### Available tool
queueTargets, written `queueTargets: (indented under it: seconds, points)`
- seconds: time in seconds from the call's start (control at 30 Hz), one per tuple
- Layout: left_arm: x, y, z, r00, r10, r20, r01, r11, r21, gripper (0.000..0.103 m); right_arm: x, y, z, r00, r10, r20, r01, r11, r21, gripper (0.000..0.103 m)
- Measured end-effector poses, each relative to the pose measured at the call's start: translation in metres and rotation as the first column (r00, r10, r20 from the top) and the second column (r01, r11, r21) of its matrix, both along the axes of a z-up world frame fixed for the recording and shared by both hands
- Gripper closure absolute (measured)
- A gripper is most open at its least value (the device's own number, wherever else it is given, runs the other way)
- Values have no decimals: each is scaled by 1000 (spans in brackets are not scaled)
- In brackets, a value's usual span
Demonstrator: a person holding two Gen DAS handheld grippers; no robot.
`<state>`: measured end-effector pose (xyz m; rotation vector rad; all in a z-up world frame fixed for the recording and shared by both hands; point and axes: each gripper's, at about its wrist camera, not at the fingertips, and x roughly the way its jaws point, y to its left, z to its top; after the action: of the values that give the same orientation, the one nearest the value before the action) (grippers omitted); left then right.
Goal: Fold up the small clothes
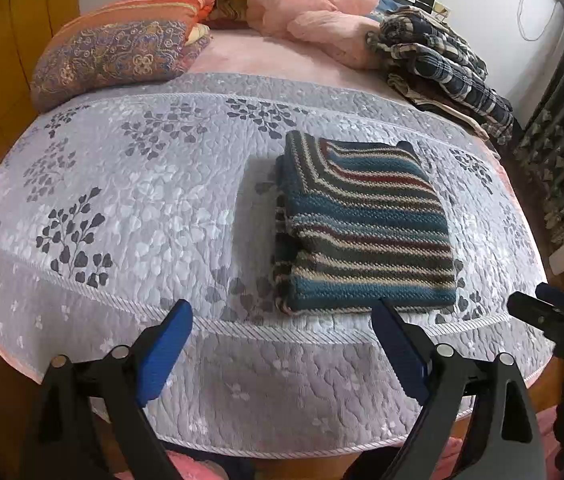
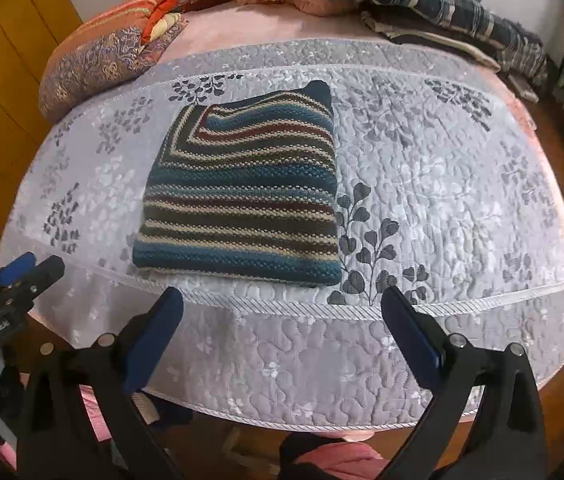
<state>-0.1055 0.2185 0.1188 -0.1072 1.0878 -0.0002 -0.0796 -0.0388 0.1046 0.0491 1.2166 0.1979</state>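
Left wrist view shows the striped sweater (image 1: 366, 224) folded square near the quilt's (image 1: 121, 208) front edge. Left gripper (image 1: 282, 344) and right gripper (image 2: 282, 328) are both spread, empty, clear of it. Folding appears complete; next move likely needs another garment.

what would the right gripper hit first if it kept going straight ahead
Probably the folded sweater. The right gripper, jaws open and empty, points over the quilt edge at the sweater's near edge. Depth is unclear, so it might touch the quilt first.
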Motion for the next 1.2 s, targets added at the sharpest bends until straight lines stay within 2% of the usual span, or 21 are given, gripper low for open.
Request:
queueTargets:
  seconds: [0.27,0.63,0.97,1.2]
  points:
    - [-7,-15,8,998,-36,47,34,998,44,10,-4,2,0,1000,-15,18,16,999,-31,4]
    - [-7,-25,8,996,-59,64,54,996,76,10,1,-3,-4,999,-34,15,35,997,-66,3]
    - [2,-29,-10,999,-48,3,47,996,77,10,4,-8,-10,999,-38,2,38,997,-68,3]
    - [4,-33,-10,999,-53,11,52,995,84,10,4,-9,-11,999,-38,-4,38,997,-62,3]
